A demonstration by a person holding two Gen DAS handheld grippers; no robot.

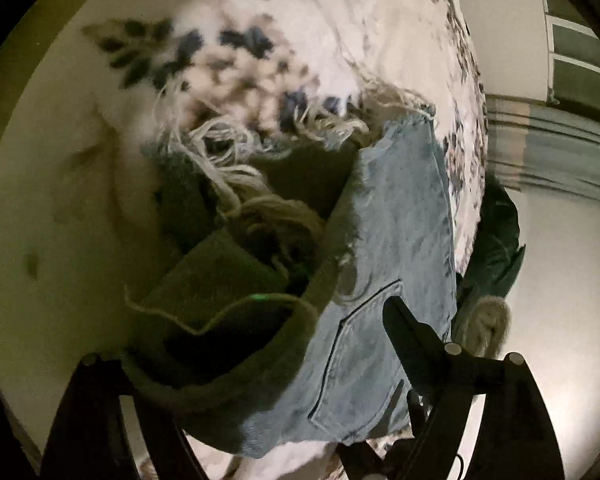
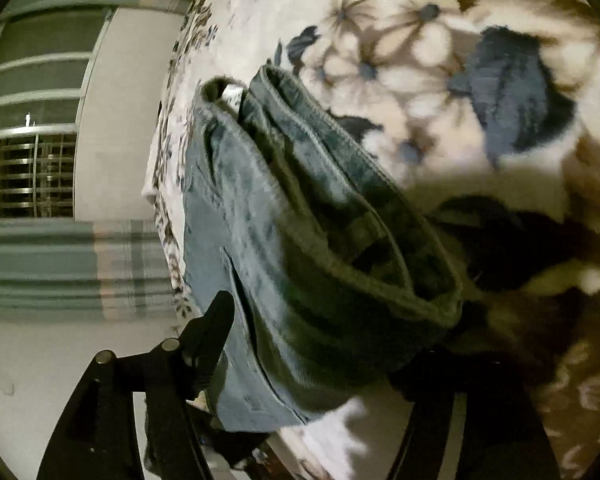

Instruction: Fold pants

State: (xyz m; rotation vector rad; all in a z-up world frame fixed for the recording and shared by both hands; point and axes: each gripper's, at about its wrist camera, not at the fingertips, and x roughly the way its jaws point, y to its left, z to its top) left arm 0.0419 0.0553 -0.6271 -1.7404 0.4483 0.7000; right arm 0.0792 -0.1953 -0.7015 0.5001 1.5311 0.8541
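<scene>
Light blue denim pants [image 1: 404, 216] with frayed white hems lie bunched on a floral bedspread [image 1: 300, 20]. In the left wrist view my left gripper [image 1: 284, 344] has its fingers spread around a thick fold of the denim, near a back pocket; one finger [image 1: 412, 332] shows on the right, the other is hidden under cloth. In the right wrist view the pants [image 2: 260, 240] show their folded waistband. My right gripper [image 2: 324, 340] also straddles the denim; its left finger [image 2: 212, 332] lies beside the fold and the right finger is hidden in shadow.
The bedspread [image 2: 420, 80] covers a bed with its edge close to both grippers. Beyond the edge are a pale floor [image 2: 40, 360], a striped curtain [image 2: 60, 260] and a window with a metal grille [image 2: 32, 176]. A dark cloth [image 1: 496, 236] hangs off the bed edge.
</scene>
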